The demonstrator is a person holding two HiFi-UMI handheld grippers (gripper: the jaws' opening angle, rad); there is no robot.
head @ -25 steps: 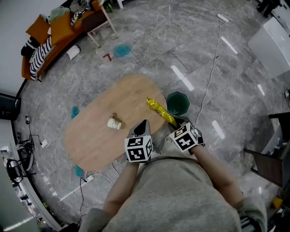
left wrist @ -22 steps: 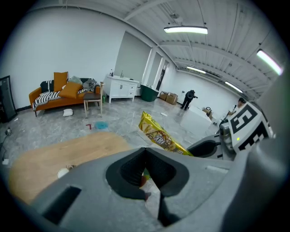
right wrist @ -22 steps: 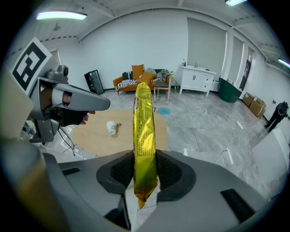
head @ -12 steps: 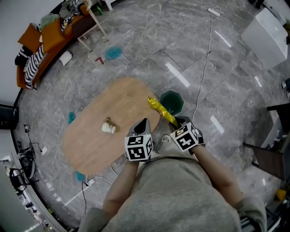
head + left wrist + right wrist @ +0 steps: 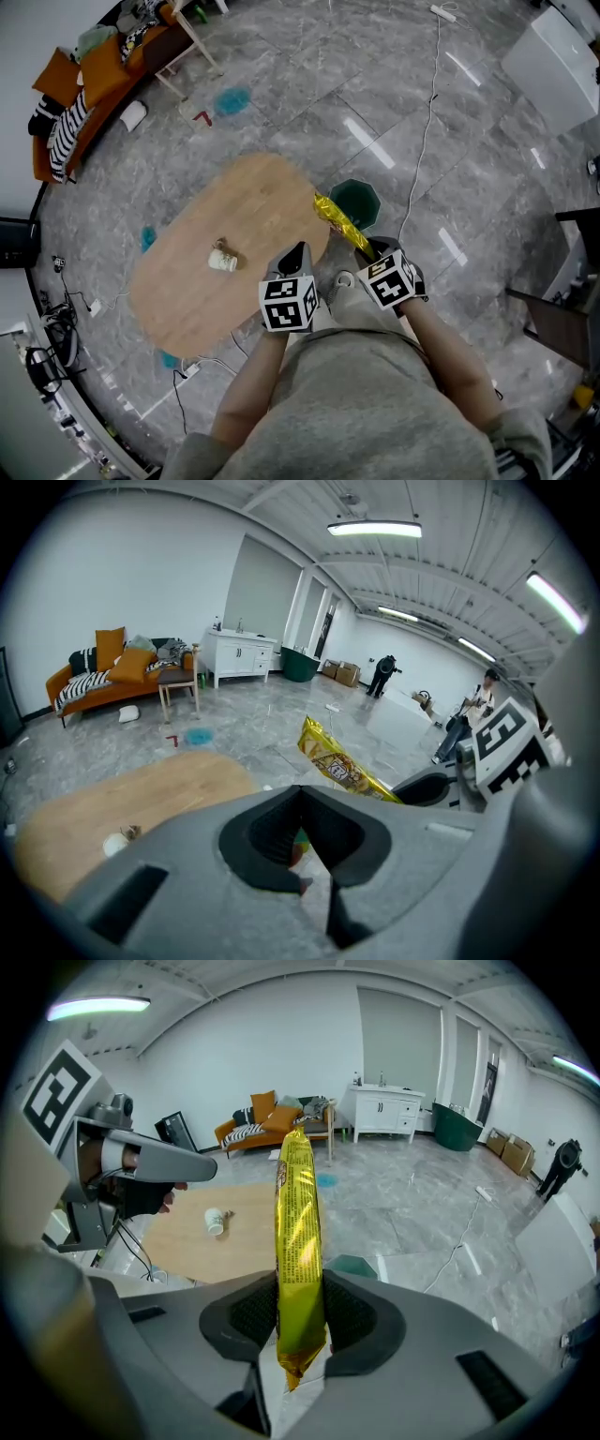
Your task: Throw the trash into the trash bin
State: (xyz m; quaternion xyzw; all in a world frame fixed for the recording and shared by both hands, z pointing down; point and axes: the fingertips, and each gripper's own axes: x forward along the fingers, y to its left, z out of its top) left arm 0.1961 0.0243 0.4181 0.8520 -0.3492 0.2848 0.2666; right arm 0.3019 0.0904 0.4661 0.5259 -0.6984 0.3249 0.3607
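Trash in hand: we keep the yellow snack bag (image 5: 298, 1232) clamped in our right gripper (image 5: 300, 1335), its free end at the wooden table (image 5: 244, 216) edge beside the green trash bin (image 5: 354, 203) on the floor — our left gripper (image 5: 305, 846) has its jaws together.

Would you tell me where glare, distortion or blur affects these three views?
Head view: ceiling lights glare as white streaks on the glossy floor; the picture bows outward. Left gripper view: strong fisheye with black corners; the left gripper near the lens looks soft. Right gripper view: the packet glints and is sharp; edges curve.
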